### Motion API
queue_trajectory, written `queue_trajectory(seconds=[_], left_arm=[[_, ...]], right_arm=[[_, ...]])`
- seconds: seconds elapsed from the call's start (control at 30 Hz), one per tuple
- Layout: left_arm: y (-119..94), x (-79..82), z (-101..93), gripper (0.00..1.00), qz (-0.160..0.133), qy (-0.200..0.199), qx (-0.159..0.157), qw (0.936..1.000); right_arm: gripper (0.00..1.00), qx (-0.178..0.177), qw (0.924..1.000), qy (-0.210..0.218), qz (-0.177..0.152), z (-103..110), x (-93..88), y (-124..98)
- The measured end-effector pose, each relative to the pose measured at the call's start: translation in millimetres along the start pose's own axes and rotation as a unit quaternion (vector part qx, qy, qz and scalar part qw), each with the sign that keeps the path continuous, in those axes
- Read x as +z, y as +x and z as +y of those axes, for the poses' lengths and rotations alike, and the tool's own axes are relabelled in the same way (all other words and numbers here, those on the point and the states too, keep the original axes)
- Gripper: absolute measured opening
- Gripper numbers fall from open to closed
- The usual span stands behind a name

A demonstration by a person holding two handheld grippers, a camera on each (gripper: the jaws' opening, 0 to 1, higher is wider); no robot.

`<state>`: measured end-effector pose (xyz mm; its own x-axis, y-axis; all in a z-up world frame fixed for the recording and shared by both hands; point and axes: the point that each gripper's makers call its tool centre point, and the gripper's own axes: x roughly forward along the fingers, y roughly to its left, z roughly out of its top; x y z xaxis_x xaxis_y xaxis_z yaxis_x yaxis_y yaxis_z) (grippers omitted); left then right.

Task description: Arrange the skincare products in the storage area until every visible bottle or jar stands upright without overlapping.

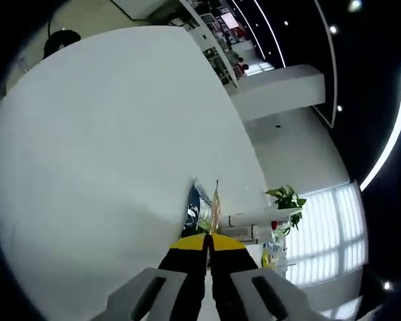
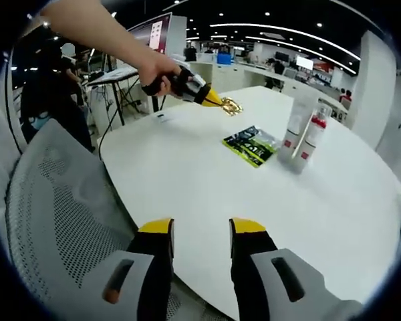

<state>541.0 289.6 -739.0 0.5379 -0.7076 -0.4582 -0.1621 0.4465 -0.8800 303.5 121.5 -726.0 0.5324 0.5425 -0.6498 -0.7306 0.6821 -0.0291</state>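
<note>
White table (image 2: 207, 194); right tool (image 2: 200, 231) wide, empty; left tool (image 1: 208, 244) pinches gold sachet (image 1: 215, 207) (edge-on).

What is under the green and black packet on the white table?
The green and black packet lies flat on the white table, beside two upright tubes. Only bare tabletop shows around it. Whatever might be beneath it is covered, so I cannot tell.

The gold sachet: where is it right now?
In the right gripper view, the gold sachet is pinched in the left gripper above the white table, up-left of the green packet.
</note>
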Motion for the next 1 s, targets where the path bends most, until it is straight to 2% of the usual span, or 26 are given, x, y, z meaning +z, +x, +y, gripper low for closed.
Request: queue_trajectory(seconds=[0.07,0.17,0.5,0.7,0.83,1.0], left_arm=[[5.0,4.2,4.7,0.01,0.001,-0.002,0.013,0.9999],[12.3,13.1,7.4,0.01,-0.001,0.0,0.015,0.9999],[34.3,34.9,21.5,0.01,0.008,0.015,0.045,0.9988],[45.7,36.1,30.0,0.01,0.028,0.025,0.069,0.9969],[49.2,35.0,30.3,0.01,0.029,0.023,0.07,0.9968],[50.0,35.9,37.4,0.02,0.028,0.021,0.086,0.9957]], right_arm=[[0.3,-0.001,1.0,-0.002,0.0,0.3,0.1,0.2],[0.3,-0.002,0.9999,-0.014,0.002,2.1,-0.3,0.7],[0.3,-0.009,0.9998,-0.01,0.014,-1.9,-5.1,1.7],[0.3,-0.01,0.9998,-0.008,0.018,-2.5,-6.4,2.5],[0.3,-0.008,0.9997,-0.004,0.024,-2.8,-7.9,3.4],[0.3,-0.007,0.9996,-0.004,0.027,-2.1,-9.6,4.0]])
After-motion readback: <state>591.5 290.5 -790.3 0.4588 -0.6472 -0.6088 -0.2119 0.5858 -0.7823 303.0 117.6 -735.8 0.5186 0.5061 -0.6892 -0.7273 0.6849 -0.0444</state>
